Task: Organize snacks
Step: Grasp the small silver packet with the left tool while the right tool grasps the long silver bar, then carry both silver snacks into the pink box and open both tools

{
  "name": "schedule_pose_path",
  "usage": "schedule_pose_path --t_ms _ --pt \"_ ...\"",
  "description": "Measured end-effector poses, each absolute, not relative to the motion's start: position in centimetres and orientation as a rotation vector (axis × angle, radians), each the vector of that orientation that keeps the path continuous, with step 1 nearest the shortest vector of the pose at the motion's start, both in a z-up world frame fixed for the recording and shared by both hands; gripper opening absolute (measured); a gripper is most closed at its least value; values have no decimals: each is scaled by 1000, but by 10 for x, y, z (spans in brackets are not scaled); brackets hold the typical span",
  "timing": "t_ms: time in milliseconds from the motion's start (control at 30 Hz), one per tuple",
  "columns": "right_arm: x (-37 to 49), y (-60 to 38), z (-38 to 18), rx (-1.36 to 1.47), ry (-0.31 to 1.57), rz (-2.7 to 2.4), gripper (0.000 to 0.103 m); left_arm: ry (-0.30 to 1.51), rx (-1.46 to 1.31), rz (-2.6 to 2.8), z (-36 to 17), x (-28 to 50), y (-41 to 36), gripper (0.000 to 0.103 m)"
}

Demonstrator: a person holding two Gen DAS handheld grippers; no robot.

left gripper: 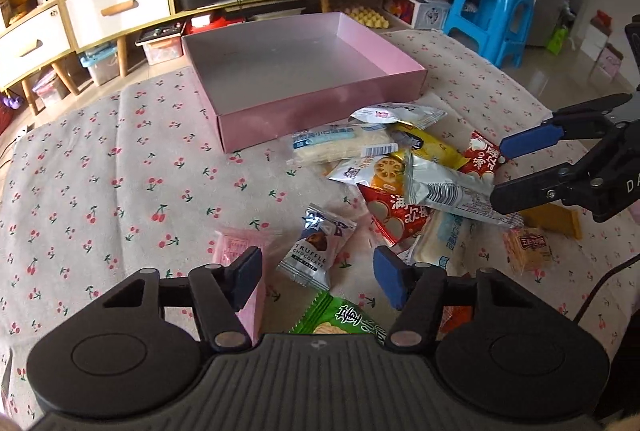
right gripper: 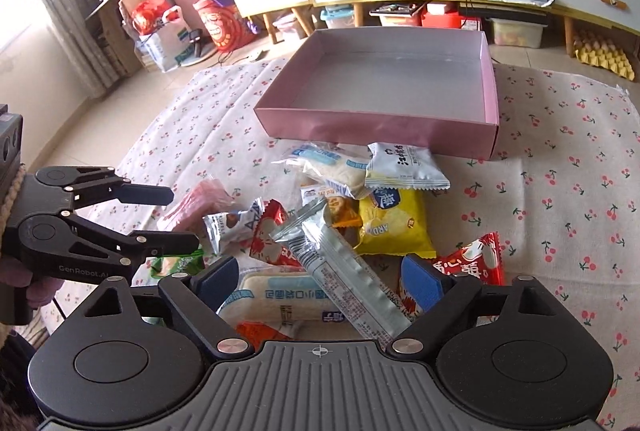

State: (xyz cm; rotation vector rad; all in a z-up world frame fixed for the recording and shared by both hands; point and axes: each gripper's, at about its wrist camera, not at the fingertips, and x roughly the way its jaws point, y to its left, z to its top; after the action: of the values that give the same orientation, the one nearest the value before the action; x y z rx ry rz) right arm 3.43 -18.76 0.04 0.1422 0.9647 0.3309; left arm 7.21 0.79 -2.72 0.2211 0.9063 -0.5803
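Two black hand-held grippers with blue pads are hanging over the snack pile. The left gripper is standing with its jaws parted and nothing pressed between them; below the gap are lying one small crinkly silver truffle-chocolate packet and one green foil packet, with one flat pale-pink pouch under its left finger. The right gripper is also standing with its jaws apart, gripping nothing; between its fingers are showing one soft white bread roll in clear blue-printed wrap and one long ribbed silver foil sachet lying slantwise across it.

Just beyond, the loose heap is spreading over a cherry-print cotton cloth: two glossy red packets with white characters, one at the right and one in the middle; one puffy yellow pillow bag; one small orange-printed packet; a second wrapped bread roll; and one white-and-blue crimped foil pouch. In the left wrist view, one square clear-wrapped cracker pack and one flat mustard-yellow packet are lying at the heap's right edge.

Farther on, touching the heap's far side, one shallow rectangular pink cardboard box with a grey inside is sitting on the cloth, holding nothing that shows. All the snacks are lying outside it.
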Motion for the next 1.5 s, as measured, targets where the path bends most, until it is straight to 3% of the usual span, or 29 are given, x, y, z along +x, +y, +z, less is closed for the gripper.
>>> schedule_pose_path --t_ms 167,433,633,767,1100,1500 --pt "36 -187 -10 115 985 351 71 904 300 -632 -33 75 -7 53" --pt "38 -168 -26 -24 1022 340 67 967 359 -594 -46 84 -11 46" --pt "42 -168 -30 -50 1033 314 59 1000 386 -543 -54 85 -12 43" --pt "44 -171 -31 -32 1037 283 47 1005 355 -501 -51 87 -9 29" --pt "51 -169 -28 33 1074 190 39 998 187 -430 -38 93 -2 16" --pt "60 -186 -13 245 1104 130 34 1003 50 -411 -28 101 2 10"
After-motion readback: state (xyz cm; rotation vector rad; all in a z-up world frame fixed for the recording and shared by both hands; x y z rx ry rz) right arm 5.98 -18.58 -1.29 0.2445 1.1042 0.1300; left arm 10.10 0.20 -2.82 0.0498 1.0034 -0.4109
